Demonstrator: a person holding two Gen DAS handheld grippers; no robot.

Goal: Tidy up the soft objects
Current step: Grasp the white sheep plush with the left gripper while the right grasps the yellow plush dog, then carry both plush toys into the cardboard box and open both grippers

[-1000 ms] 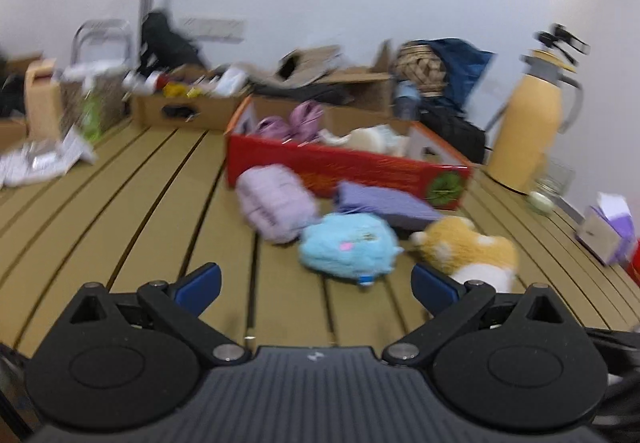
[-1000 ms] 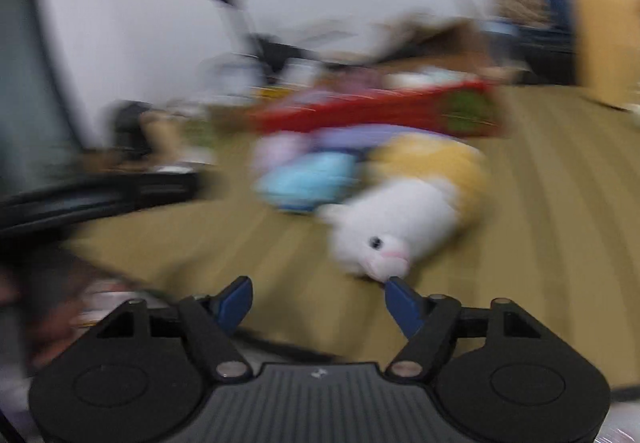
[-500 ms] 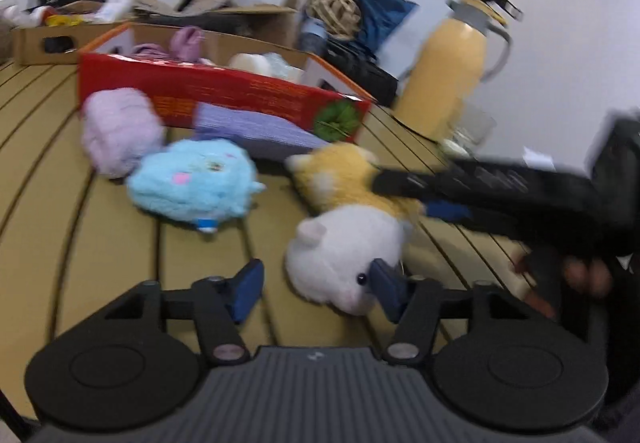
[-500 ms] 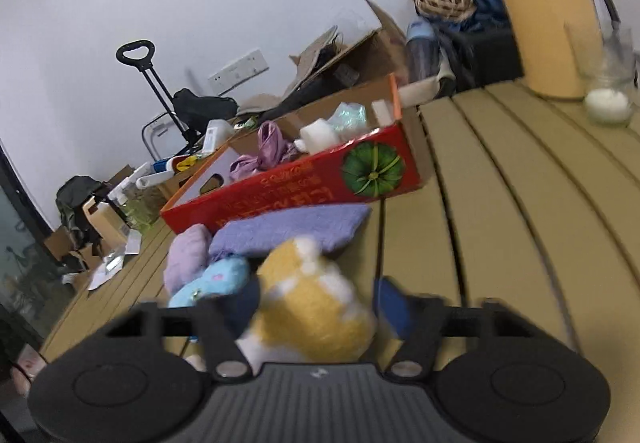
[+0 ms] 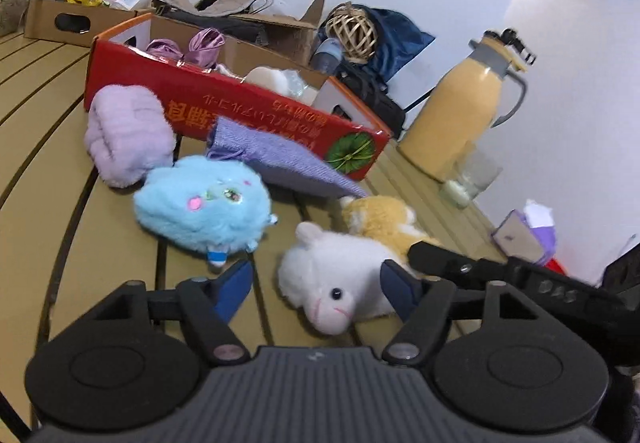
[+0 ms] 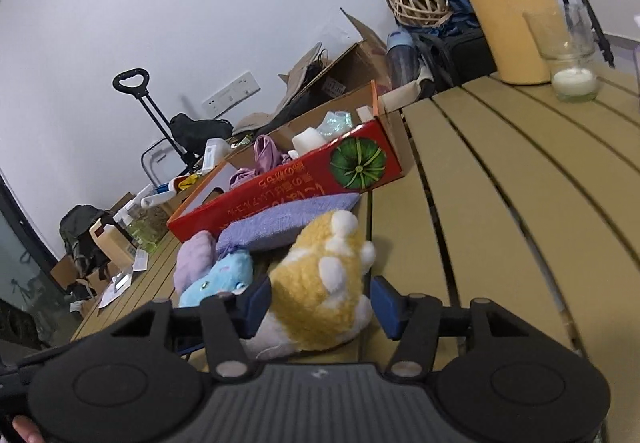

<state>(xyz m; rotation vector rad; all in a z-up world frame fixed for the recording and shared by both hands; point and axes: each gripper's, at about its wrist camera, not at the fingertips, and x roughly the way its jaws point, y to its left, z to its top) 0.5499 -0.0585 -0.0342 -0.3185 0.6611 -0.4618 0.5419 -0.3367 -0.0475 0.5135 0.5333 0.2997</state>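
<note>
I am spreading both claws, left claw [image 5: 316,283] around the white toy [image 5: 340,271], right claw [image 6: 320,301] around the yellow toy [image 6: 320,283], gripping neither, aiming for the red box [image 5: 256,111] at twelve o'clock.

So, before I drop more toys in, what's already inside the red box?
In the red box: pink satin cloth, a white foam lump, something clear and crinkly. Its front wall hides the bottom.

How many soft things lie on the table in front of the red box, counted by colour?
Blue: 1, blue plush toy
White: 1, white plush toy
Yellow and white: 1, yellow plush toy
Purple: 2, fluffy purple roll and purple cloth
Total: 5
</note>
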